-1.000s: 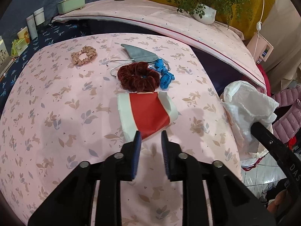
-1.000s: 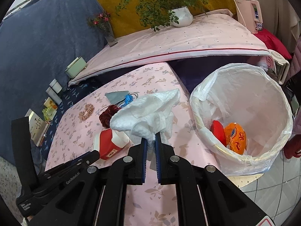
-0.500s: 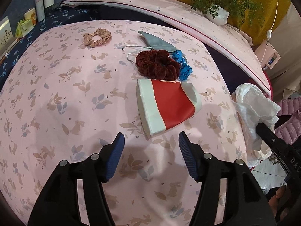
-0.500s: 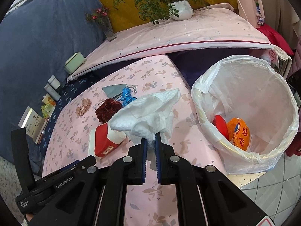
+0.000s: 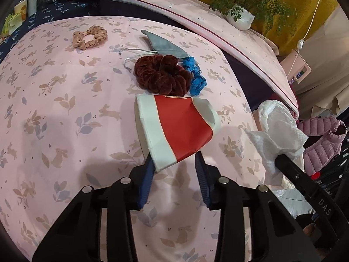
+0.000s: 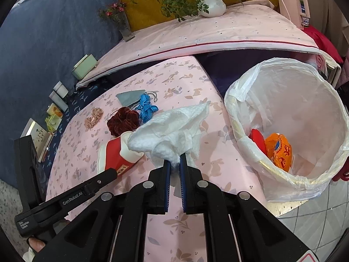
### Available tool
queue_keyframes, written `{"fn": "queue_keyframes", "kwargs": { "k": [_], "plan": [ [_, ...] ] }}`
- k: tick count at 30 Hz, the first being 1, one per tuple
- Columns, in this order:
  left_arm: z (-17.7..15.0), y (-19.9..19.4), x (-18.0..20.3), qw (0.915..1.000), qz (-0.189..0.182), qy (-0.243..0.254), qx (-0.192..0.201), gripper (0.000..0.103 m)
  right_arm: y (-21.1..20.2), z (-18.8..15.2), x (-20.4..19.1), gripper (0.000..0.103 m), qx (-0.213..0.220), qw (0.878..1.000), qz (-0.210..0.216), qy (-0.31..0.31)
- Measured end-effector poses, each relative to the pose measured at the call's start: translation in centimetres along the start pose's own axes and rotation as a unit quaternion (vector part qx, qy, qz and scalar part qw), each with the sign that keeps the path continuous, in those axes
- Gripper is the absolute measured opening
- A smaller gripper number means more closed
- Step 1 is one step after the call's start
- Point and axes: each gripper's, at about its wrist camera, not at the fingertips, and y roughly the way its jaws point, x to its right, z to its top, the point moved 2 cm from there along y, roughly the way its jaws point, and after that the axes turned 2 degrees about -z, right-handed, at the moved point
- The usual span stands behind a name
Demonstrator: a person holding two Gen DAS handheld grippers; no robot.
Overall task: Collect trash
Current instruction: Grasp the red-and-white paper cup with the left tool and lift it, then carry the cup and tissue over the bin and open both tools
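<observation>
Left gripper (image 5: 174,163): jaws closing, near corner of red-and-white packet (image 5: 174,126) between them, pads not yet pressing. Bite deeper over corner before lifting; flat packet may slip.

Right gripper (image 6: 174,166): clamped on tissue (image 6: 172,128); bin (image 6: 240,144) right of it.

Tissue hides packet's far end; packet print unreadable.
</observation>
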Motion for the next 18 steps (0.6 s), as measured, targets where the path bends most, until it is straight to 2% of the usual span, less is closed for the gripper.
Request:
{"fn": "queue_keyframes", "kwargs": {
  "k": [5, 13, 18],
  "plan": [
    [0.3, 0.2, 1.5, 0.9997, -0.004, 0.022, 0.003, 0.014, 0.0, 0.1, 0.1, 0.008, 0.000, 1.000, -0.002, -0.001],
    [0.7, -0.4, 4.8, 0.9977, -0.010, 0.064, 0.019, 0.004, -0.5, 0.4, 0.6, 0.008, 0.006, 1.000, -0.002, 0.004],
    [1.1, -0.9, 7.5, 0.9958, -0.020, 0.085, 0.028, 0.003, -1.4, 0.8, 1.4, 0.008, 0.017, 1.000, -0.005, 0.009]
  ]
}}
